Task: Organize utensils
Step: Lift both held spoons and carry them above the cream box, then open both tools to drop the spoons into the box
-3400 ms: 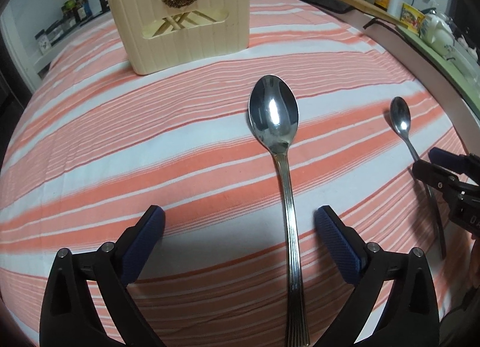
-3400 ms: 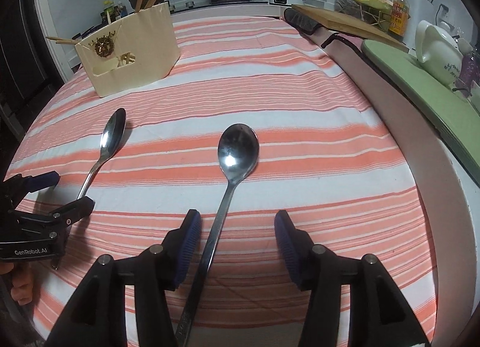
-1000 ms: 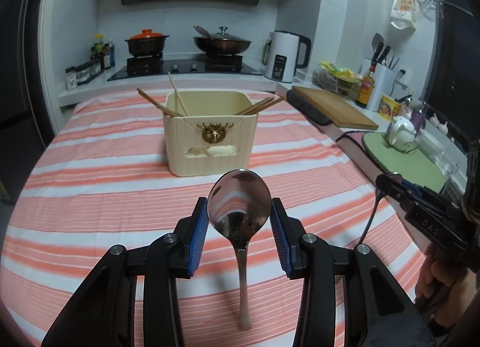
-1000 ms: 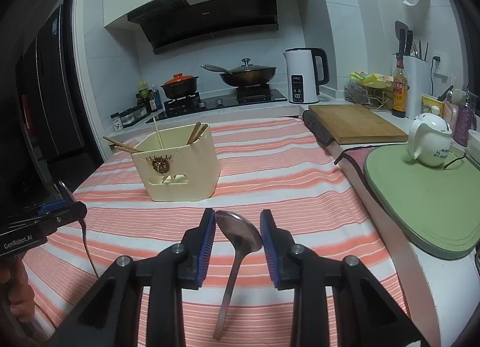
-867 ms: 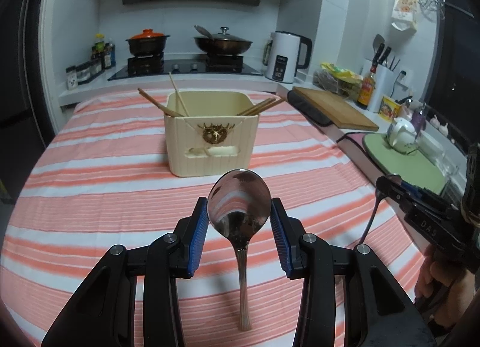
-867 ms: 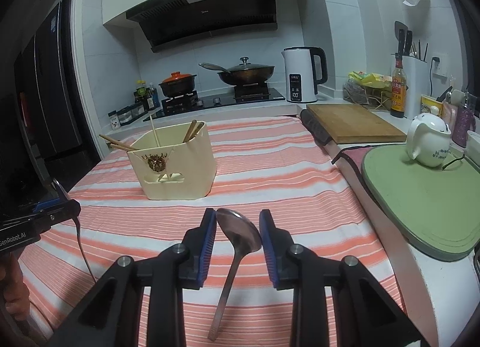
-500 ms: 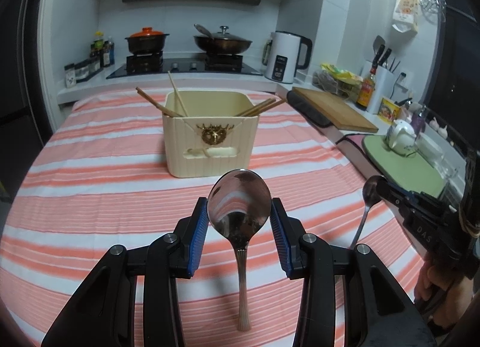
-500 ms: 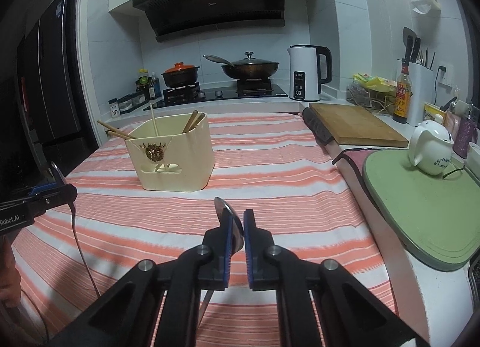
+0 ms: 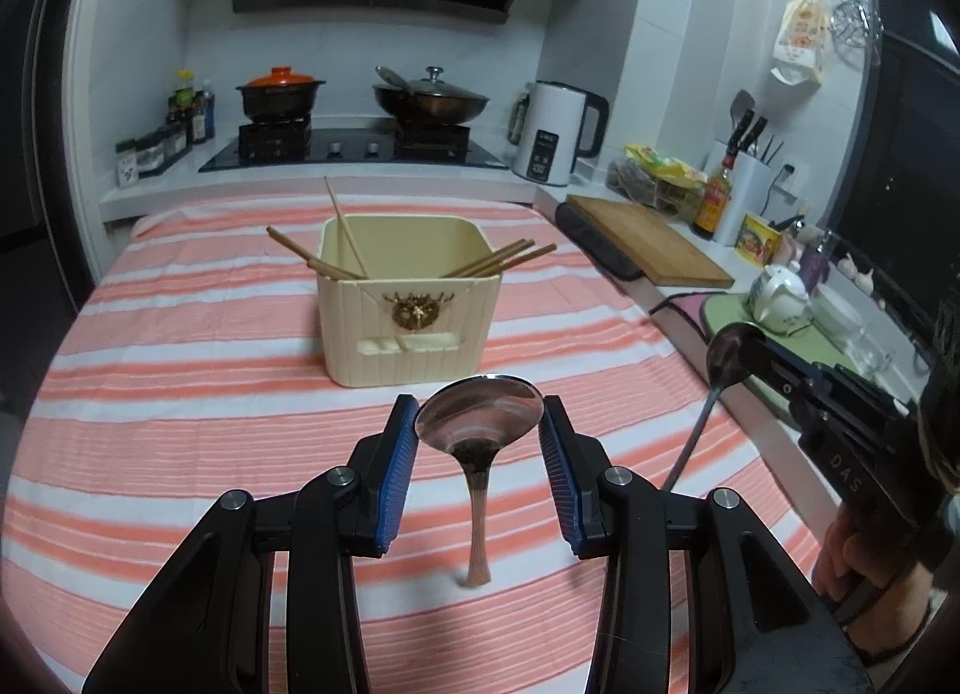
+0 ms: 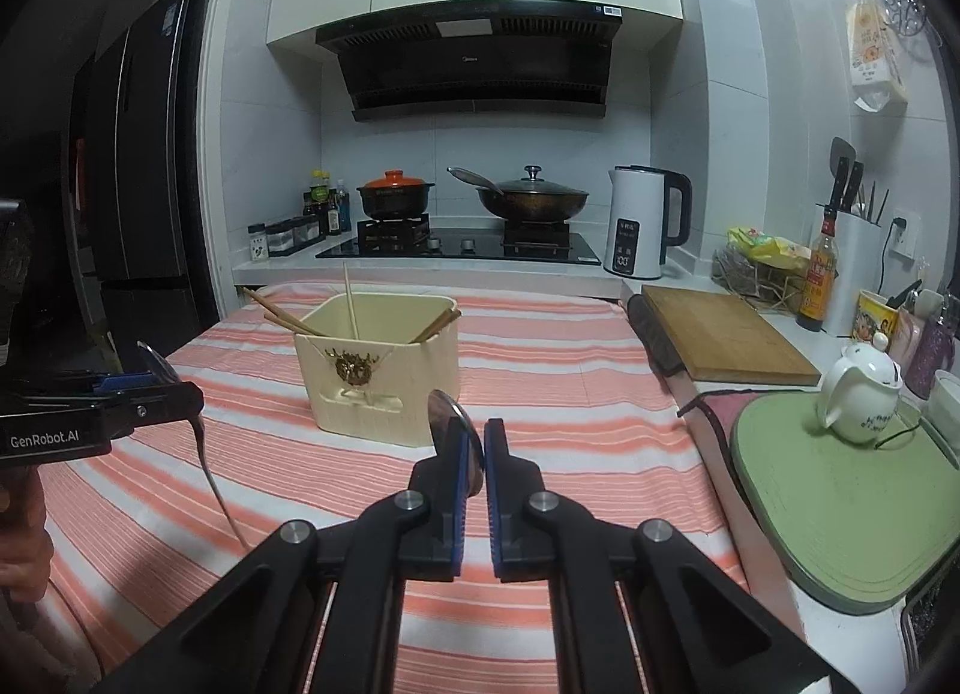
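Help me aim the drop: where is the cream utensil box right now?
The cream utensil box stands mid-table on the striped cloth, straight ahead of both grippers, chopsticks leaning inside it and the stove behind.

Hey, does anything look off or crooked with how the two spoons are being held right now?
Both are gripped by the bowl, not the handle. The left gripper pinches its spoon across its width; the right gripper clamps its spoon flat.
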`<state>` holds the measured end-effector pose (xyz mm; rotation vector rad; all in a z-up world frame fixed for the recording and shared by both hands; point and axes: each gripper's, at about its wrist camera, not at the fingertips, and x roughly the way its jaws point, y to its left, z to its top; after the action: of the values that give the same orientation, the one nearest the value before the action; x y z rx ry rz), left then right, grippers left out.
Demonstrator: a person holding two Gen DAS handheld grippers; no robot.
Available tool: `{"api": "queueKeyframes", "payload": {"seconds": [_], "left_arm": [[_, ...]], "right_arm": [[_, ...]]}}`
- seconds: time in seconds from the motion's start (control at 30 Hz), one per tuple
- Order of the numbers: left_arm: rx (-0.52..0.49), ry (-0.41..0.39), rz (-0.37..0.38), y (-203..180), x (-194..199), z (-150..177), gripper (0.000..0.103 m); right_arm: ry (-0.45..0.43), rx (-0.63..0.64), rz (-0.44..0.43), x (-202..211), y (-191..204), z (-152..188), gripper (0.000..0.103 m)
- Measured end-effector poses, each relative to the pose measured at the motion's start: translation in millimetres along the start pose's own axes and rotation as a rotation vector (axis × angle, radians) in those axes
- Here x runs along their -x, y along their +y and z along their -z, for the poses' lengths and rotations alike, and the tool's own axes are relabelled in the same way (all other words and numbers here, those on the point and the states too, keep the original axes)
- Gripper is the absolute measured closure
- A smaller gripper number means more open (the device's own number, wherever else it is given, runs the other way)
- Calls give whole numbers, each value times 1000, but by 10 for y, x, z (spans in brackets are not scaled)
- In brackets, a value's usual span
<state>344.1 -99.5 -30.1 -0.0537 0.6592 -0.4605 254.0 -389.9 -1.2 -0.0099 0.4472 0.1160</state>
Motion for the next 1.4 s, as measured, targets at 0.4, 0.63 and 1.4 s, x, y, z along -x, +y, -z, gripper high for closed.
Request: {"api": "queueKeyframes", "payload": {"seconds": [0.4,0.63,1.4], "left_arm": [[77,-8,68,306,100,-1215,62],[124,-152,-42,563,-322,-1970,62],[143,107,-132,840,-1201,-1711,18]], "right_arm": [[-55,11,-113,-495,82,-1049,98],[-158,112,-3,-1217,236,-1757,98],[294,19,-219,-2431,241,-1474,63]]}}
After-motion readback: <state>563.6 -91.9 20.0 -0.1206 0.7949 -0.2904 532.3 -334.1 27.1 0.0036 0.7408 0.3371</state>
